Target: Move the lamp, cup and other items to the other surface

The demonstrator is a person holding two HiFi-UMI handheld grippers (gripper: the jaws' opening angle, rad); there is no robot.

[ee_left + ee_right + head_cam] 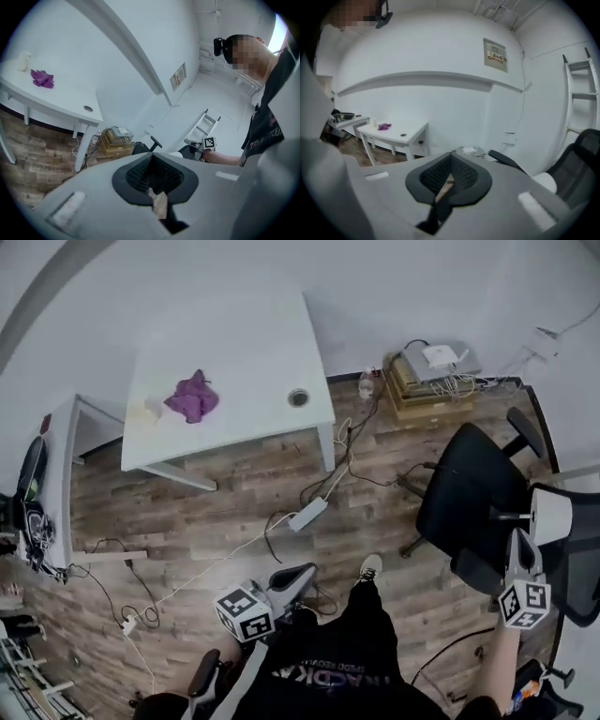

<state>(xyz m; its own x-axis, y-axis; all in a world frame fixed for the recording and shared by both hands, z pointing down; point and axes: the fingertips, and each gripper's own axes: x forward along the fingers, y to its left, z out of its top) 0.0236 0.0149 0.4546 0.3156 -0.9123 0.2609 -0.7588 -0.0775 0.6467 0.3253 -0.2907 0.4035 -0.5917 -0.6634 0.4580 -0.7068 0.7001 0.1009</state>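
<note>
Head view showed a crumpled purple cloth (pixel 192 396) lying on the white rectangular bench (pixel 253 343), well apart from the left gripper (pixel 292 577) and right gripper (pixel 520 549), whose jaws were both closed on nothing. It looked light, soft and limp; pinching a raised fold would probably serve best.

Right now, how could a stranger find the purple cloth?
Find the white table against the wall. On its left part, in the head view, lies a crumpled purple cloth. It alone is coloured; the small object beside it is pale.
</note>
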